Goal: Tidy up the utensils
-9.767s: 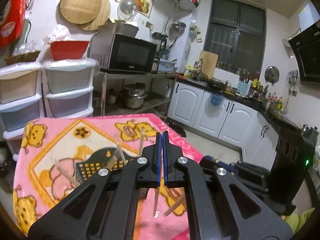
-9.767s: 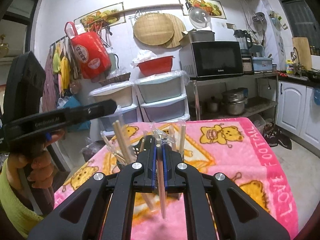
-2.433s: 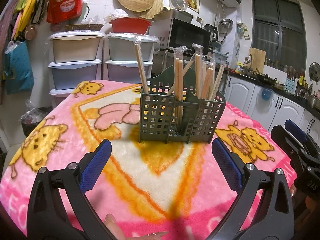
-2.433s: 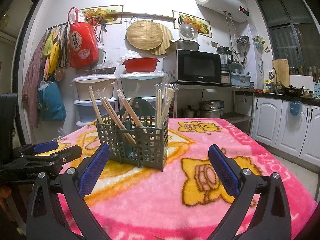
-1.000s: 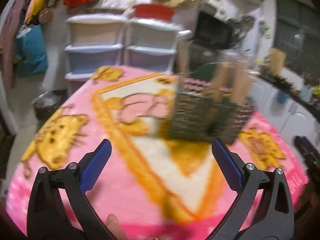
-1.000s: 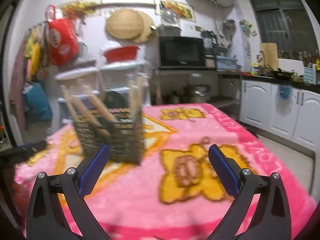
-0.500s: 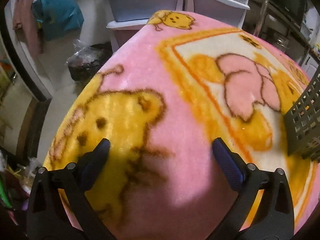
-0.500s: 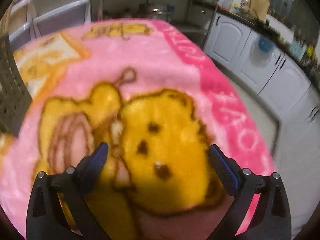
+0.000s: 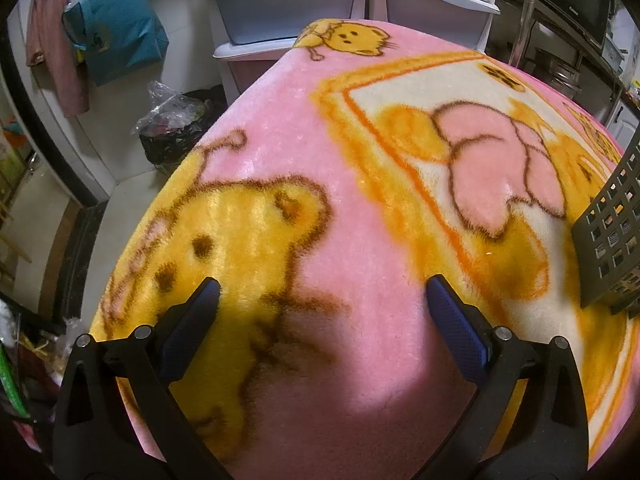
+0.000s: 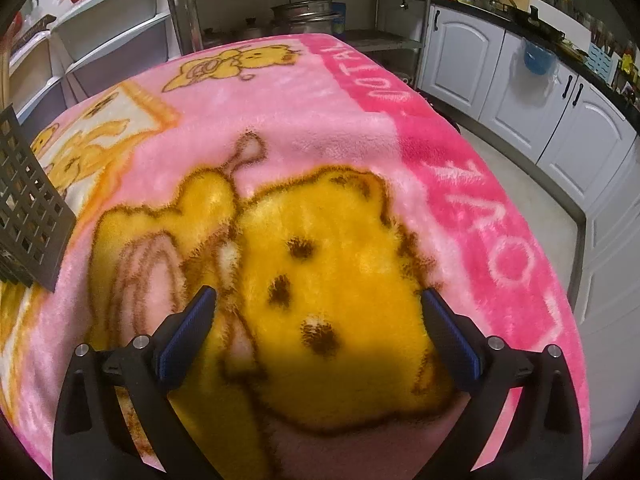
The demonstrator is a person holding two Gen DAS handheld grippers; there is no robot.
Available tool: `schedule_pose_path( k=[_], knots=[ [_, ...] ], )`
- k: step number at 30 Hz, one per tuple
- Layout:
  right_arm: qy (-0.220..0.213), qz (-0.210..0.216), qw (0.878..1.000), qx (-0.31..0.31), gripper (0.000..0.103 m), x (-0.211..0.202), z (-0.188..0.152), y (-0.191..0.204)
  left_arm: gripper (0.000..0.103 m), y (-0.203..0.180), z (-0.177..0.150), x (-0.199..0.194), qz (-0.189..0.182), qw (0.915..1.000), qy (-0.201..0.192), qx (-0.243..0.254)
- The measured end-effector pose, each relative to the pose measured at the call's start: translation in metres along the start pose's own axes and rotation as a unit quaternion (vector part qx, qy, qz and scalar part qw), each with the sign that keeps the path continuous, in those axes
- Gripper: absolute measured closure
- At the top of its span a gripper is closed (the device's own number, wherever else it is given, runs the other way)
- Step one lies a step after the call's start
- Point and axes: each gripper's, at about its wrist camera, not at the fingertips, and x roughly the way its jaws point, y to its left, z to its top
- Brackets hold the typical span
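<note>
The grey mesh utensil basket (image 9: 612, 236) stands on the pink bear-print blanket (image 9: 328, 160), at the right edge of the left wrist view and at the left edge of the right wrist view (image 10: 24, 204). Its contents are out of frame. My left gripper (image 9: 324, 292) is open and empty, low over a yellow bear at the table's left side. My right gripper (image 10: 318, 300) is open and empty, low over a yellow bear on the blanket (image 10: 320, 92) at the right side.
White plastic drawers (image 9: 288, 4) and a black rubbish bag (image 9: 172, 128) stand beyond the table's left edge. A metal shelf with pots (image 10: 304, 12) and white kitchen cabinets (image 10: 540, 108) lie beyond the right edge.
Both grippers have dropped from facing the basket to pointing down at the blanket on either side of it. Both stay open and empty.
</note>
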Motion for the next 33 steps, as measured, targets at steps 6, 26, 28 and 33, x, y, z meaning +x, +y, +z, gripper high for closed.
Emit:
schedule_pose_path(
  k=[6,26,28,33],
  knots=[
    [0.000,0.000,1.000,0.000,0.005,0.0007,0.0008,-0.0006,0.009,0.0008,-0.0013,-0.0009,0.001,1.0000,0.000,0.000],
    [0.001,-0.001,1.000,0.001,0.005,0.0011,0.0013,-0.0019,0.009,-0.0009,0.0008,0.0009,0.002,1.0000,0.000,-0.001],
    [0.001,-0.001,1.000,0.001,0.005,0.0018,0.0020,-0.0028,0.009,-0.0004,0.0004,0.0007,0.002,1.0000,0.000,-0.001],
    [0.002,-0.001,1.000,0.001,0.005,0.0017,0.0018,-0.0026,0.009,0.0006,-0.0006,0.0000,0.002,1.0000,0.000,-0.001]
  ],
)
